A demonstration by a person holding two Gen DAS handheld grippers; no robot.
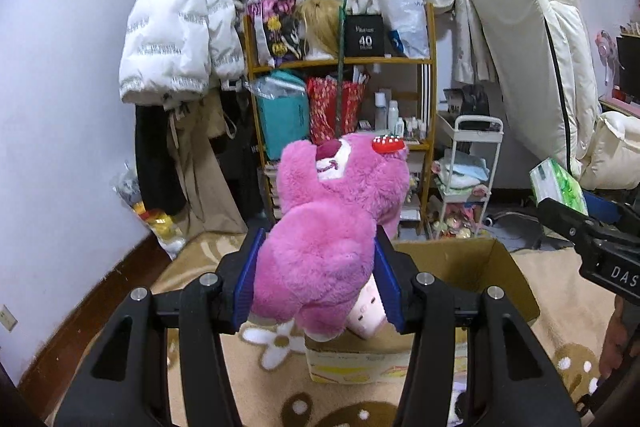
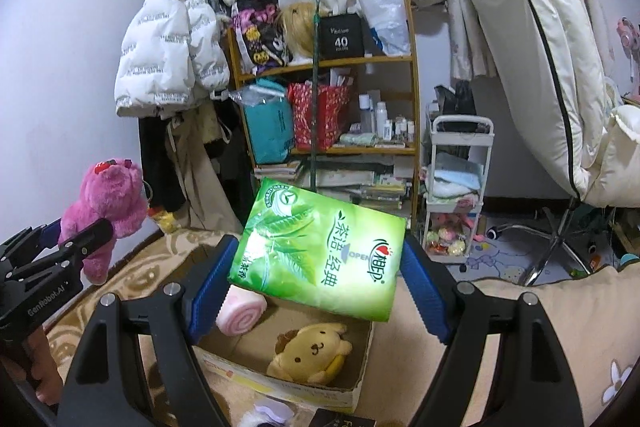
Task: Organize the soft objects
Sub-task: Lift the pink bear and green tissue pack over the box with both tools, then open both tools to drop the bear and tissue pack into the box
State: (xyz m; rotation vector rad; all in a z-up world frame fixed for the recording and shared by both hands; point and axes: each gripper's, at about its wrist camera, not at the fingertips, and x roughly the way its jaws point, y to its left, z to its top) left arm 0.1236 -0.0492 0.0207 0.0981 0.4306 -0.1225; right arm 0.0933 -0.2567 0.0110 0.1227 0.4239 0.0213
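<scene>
My left gripper [image 1: 316,275] is shut on a fluffy pink bear plush [image 1: 332,223], its blue pads pressed into the body, held above the near left corner of a cardboard box [image 1: 516,291]. The same pink bear [image 2: 106,211] shows at the left of the right wrist view. My right gripper [image 2: 316,267] is shut on a green tissue pack [image 2: 320,247], tilted, hanging over the cardboard box [image 2: 362,359]. Inside the box lie a yellow dog plush [image 2: 310,351] and a pink swirl roll plush [image 2: 240,315]. The pink roll [image 1: 366,315] peeks out under the bear.
The box stands on a beige patterned rug [image 1: 276,379]. Behind it are a wooden shelf [image 2: 414,115] full of bags and bottles, a white cart [image 2: 460,187], hanging coats [image 1: 180,39], a leaning mattress [image 2: 532,39] and a chair base [image 2: 556,247].
</scene>
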